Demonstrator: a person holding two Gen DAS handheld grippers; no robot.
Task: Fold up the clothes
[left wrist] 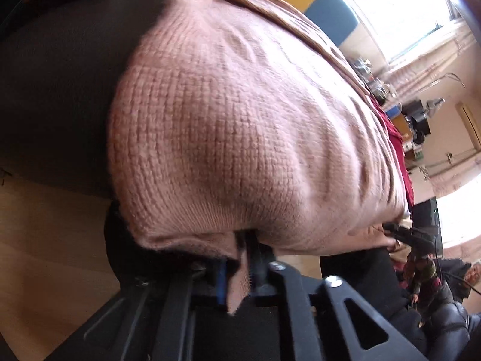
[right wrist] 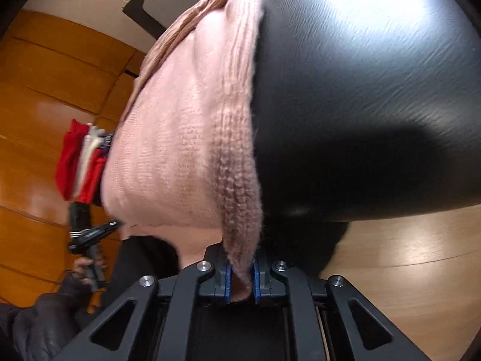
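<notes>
Pink knit sweater (left wrist: 240, 126) is pinched at its edge between both grippers' closed fingers, left (left wrist: 237, 279) and right (right wrist: 242, 279).

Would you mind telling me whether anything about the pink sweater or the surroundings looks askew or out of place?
Nothing stands out as damaged. The pink knitted sweater hangs bunched between the left hand-held gripper and right hand-held gripper, both pinching its edge, beside the black table. A red and white garment pile lies behind.
</notes>
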